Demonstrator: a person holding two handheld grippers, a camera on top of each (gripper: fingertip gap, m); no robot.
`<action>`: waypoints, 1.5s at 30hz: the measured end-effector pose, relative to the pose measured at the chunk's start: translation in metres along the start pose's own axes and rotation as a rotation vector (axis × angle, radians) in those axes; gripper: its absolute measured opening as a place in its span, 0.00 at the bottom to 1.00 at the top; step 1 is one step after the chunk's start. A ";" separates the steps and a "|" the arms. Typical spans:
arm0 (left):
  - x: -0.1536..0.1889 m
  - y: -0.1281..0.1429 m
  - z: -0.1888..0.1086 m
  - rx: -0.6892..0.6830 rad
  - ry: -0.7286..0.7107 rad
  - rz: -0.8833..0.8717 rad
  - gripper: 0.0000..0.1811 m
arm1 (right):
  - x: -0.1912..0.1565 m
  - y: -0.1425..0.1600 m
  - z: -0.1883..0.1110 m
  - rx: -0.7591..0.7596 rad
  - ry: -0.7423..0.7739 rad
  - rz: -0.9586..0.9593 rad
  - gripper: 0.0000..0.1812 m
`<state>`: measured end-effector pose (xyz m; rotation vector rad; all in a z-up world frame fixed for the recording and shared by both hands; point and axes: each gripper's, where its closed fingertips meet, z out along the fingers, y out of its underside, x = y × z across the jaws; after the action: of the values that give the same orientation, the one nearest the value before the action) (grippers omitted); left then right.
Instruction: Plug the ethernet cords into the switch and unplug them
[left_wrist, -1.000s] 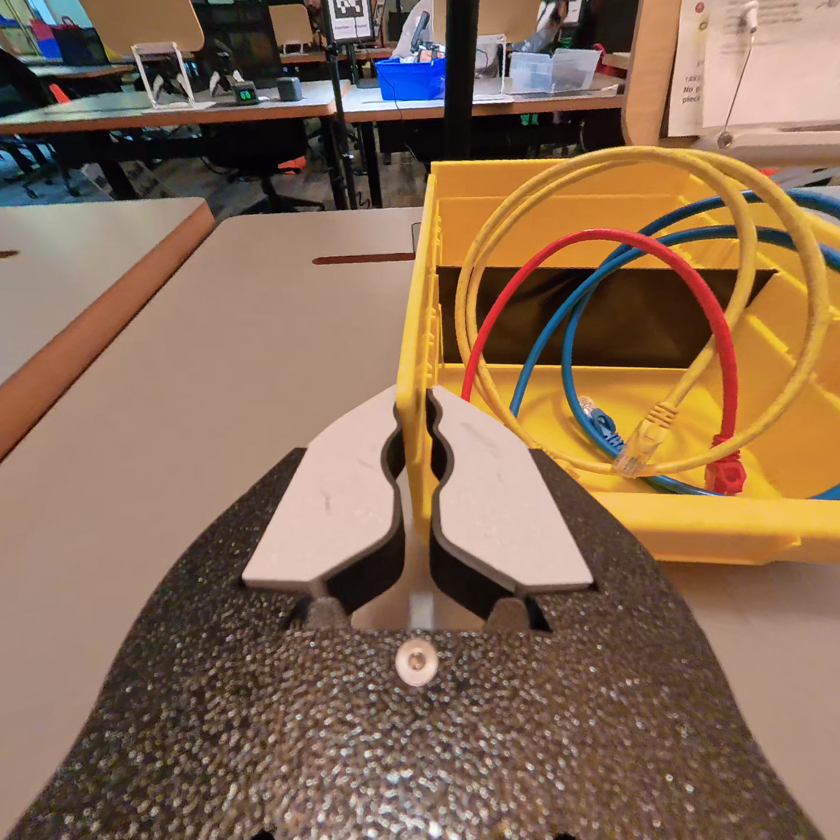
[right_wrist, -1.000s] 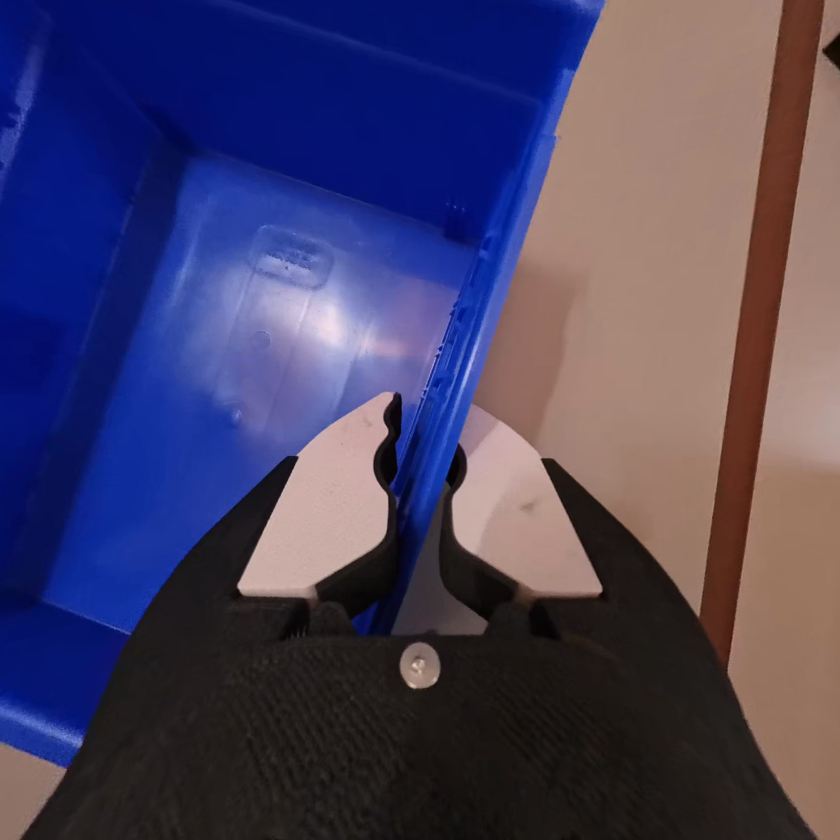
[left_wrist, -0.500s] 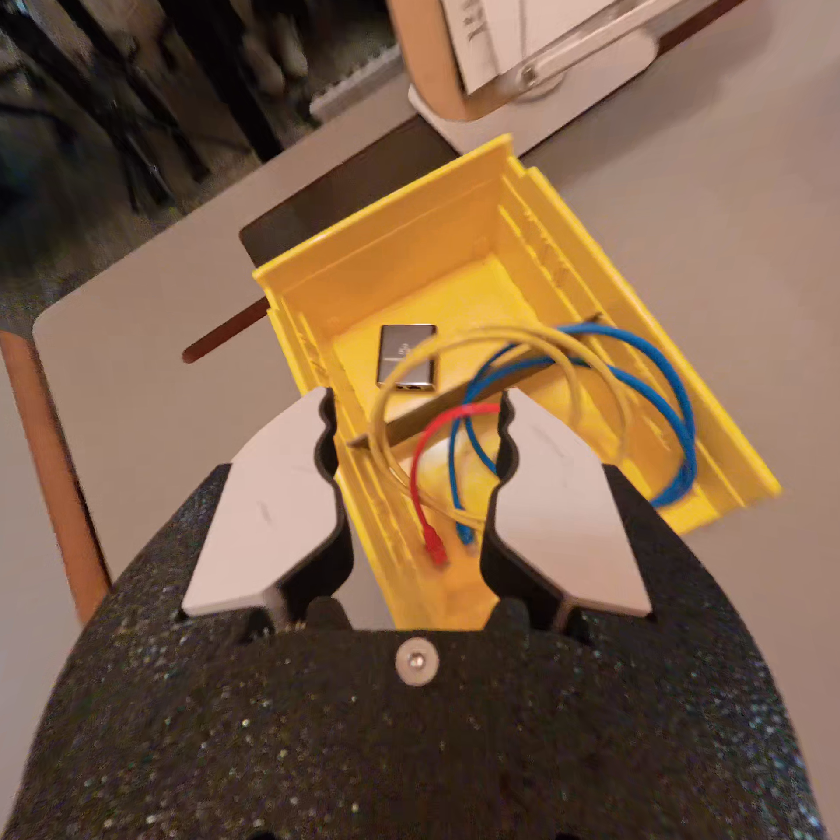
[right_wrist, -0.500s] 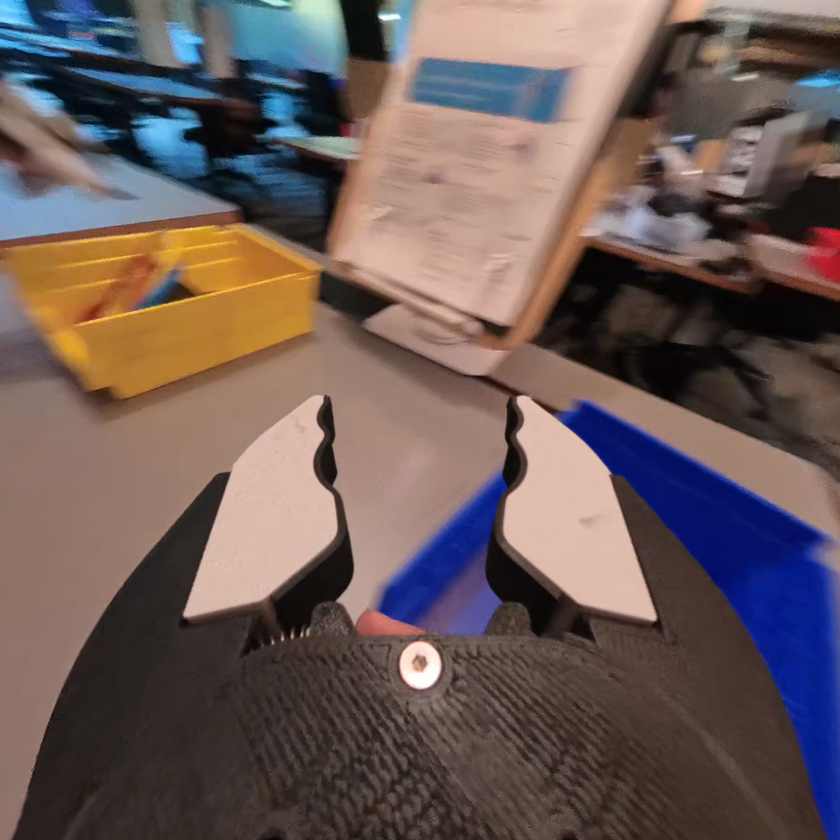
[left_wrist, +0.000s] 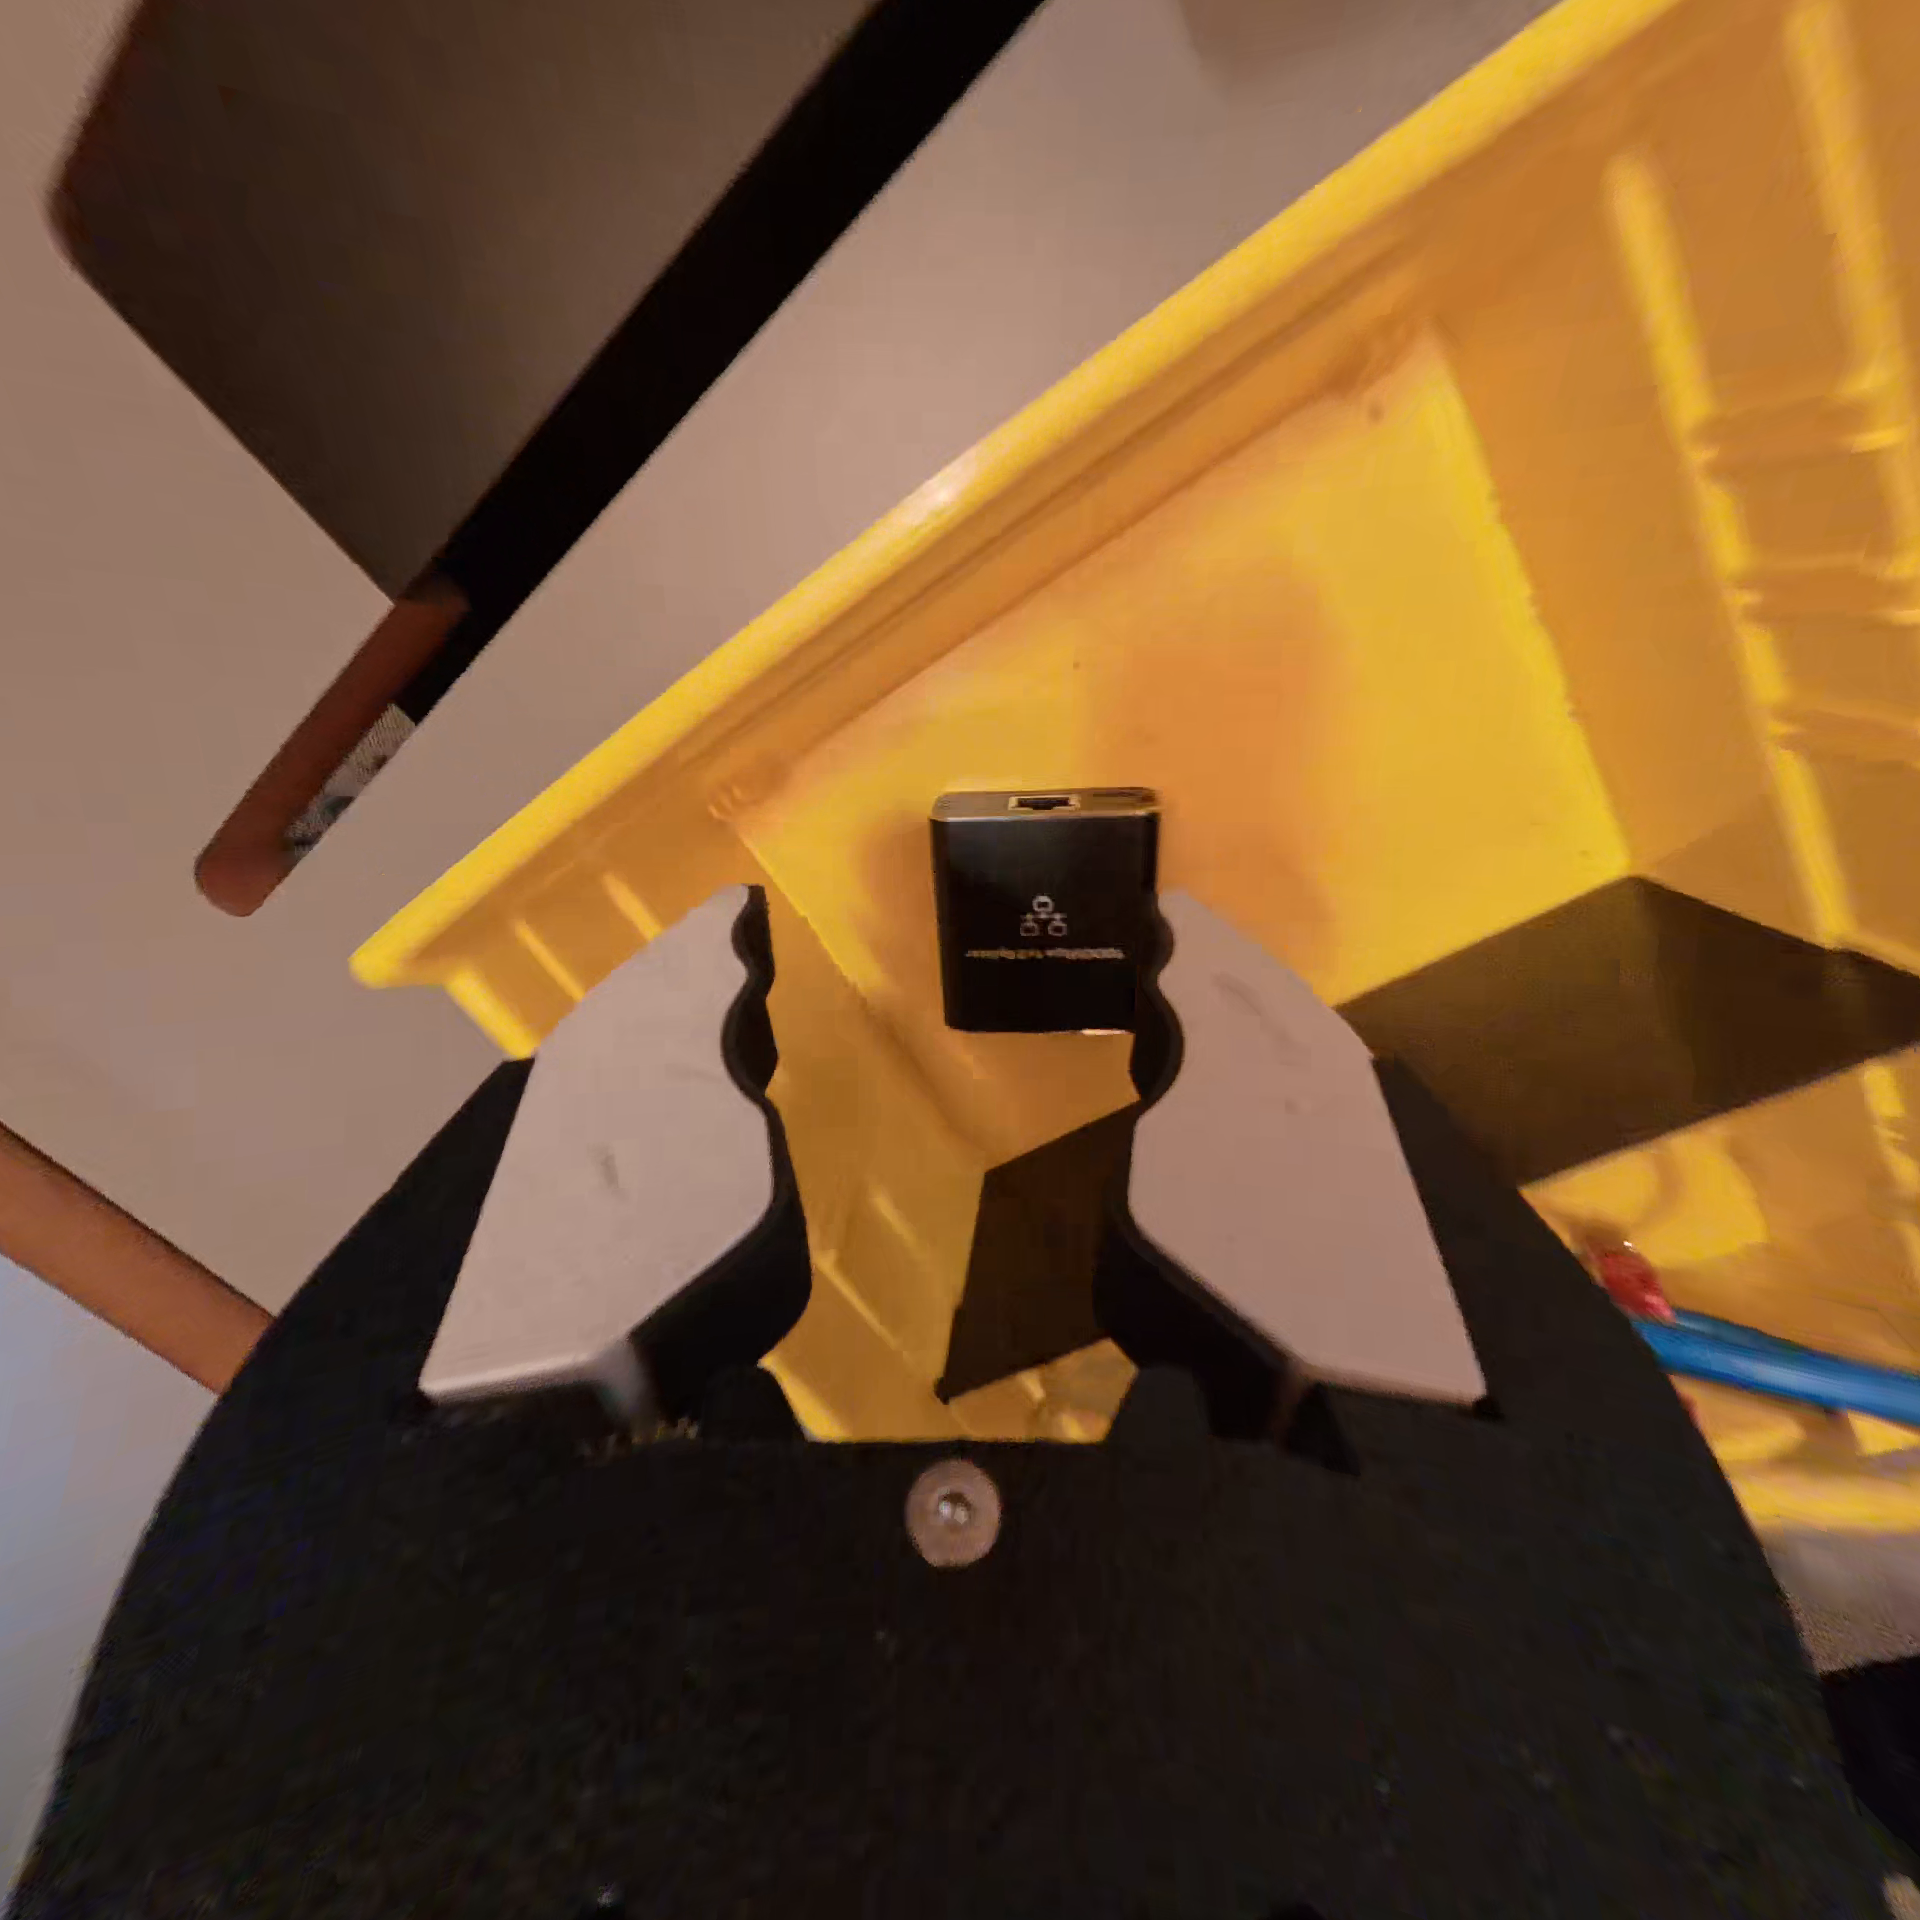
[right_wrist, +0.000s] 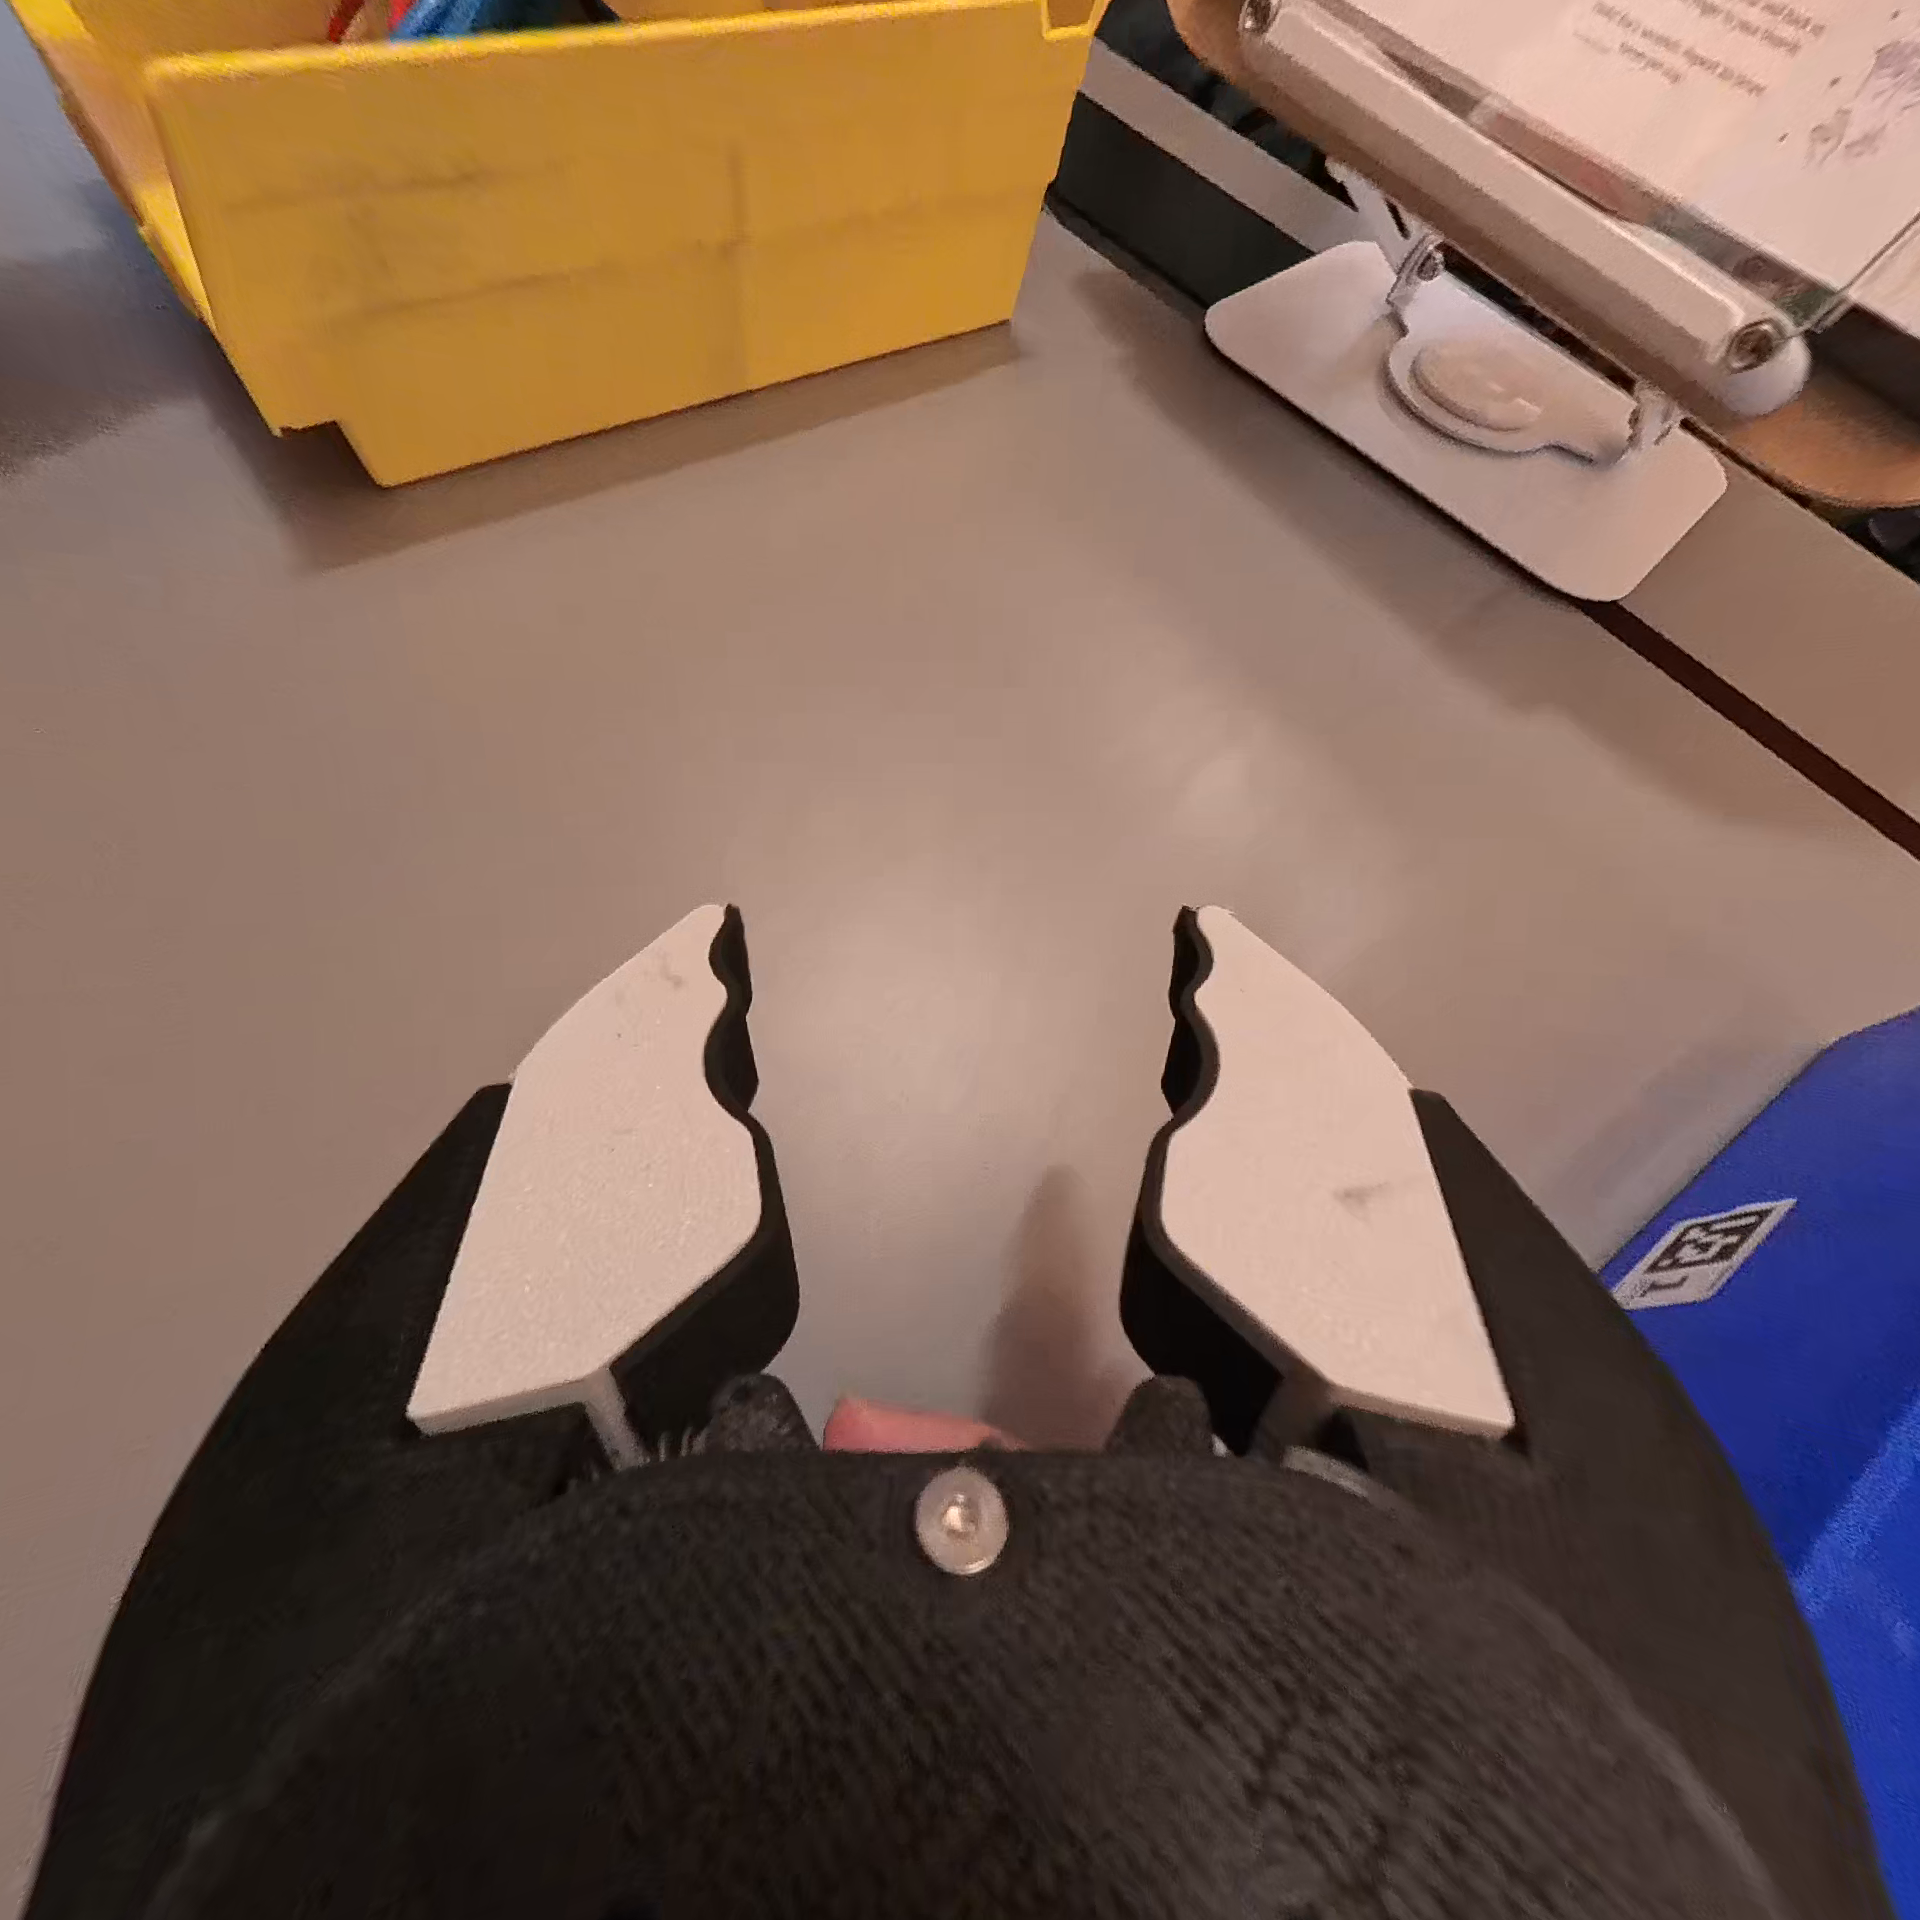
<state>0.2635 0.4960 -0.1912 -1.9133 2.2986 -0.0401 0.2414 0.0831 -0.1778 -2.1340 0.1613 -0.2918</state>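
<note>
Left wrist view: switch (left_wrist: 1042, 914) in yellow bin (left_wrist: 1351, 623), between the spread-apart left tool (left_wrist: 956, 920) tips.

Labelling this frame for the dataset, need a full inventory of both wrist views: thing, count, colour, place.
switch: 1, black, in yellow bin, far compartment
yellow bin: 1, yellow, on table
divider: 1, black, across the bin
ethernet cords: blue and red visible, near compartment; count unclear
blue bin: 1, blue, table's right edge
document stand: 1, silver base, behind the table
table: 1, grey
left gripper: 1, open, over the switch
right gripper: 1, open, above bare table
</note>
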 end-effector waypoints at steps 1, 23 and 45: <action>0.000 0.002 0.010 -0.044 0.011 0.007 0.35 | 0.001 0.002 0.002 -0.008 0.004 -0.018 0.44; 0.095 -0.047 -0.151 0.815 0.030 0.353 0.33 | -0.018 -0.038 -0.009 0.241 -0.141 0.153 0.48; 0.401 0.091 -0.147 1.555 0.766 0.560 0.33 | -0.169 -0.066 -0.020 0.460 -0.501 -0.159 0.35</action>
<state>0.0851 0.1088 -0.0957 -0.4137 1.7676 -1.9819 0.0733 0.1414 -0.1368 -1.6996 -0.3379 0.1146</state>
